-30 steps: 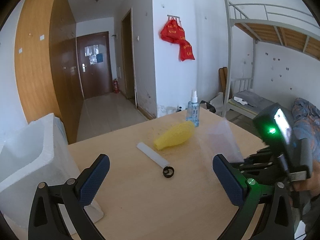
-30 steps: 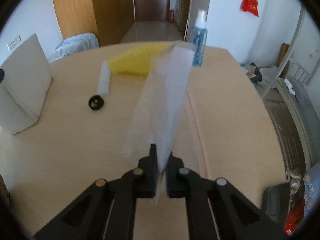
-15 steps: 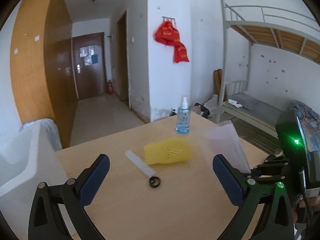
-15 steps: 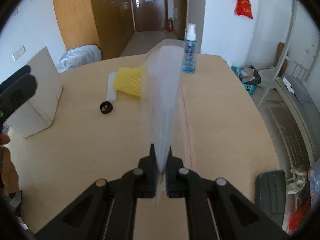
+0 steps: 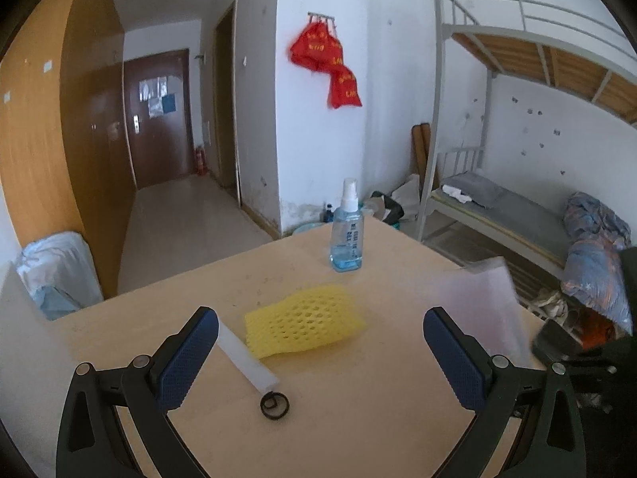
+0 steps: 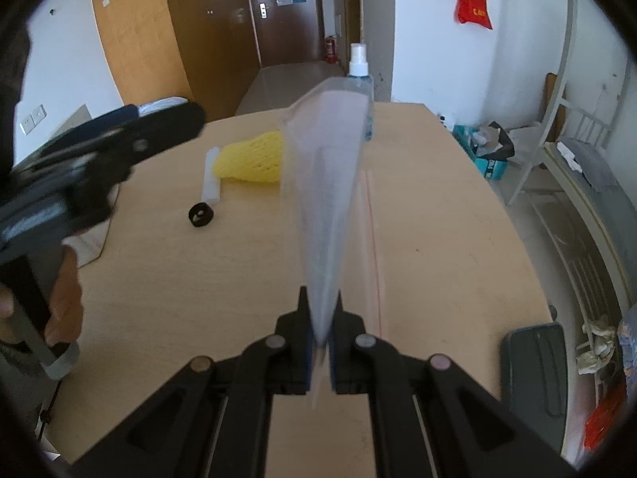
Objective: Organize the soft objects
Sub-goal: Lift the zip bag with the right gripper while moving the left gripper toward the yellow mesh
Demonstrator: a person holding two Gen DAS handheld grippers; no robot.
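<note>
A yellow foam net sleeve (image 5: 304, 326) lies on the wooden table, also visible as the yellow sleeve (image 6: 254, 157) in the right wrist view. Beside it lie a white foam strip (image 5: 247, 358) and a black ring (image 5: 274, 406). My right gripper (image 6: 320, 338) is shut on the lower edge of a clear plastic zip bag (image 6: 332, 183), which stands up in the air with its mouth at the top. The same bag (image 5: 477, 298) shows at the right of the left wrist view. My left gripper (image 5: 318, 354) is open, hovering just short of the sleeve with nothing between its fingers.
A blue spray bottle (image 5: 347, 235) stands at the table's far edge. A white foam box (image 5: 24, 342) sits at the left. A dark phone (image 6: 533, 374) lies at the table's right edge. A person's hand (image 6: 59, 298) holds the left gripper. A bunk bed (image 5: 517, 183) is beyond.
My left gripper has swung across the table, so the sleeve, strip and ring now sit between its fingers' line of sight. It has entered the right wrist view. The bag stays clamped.
</note>
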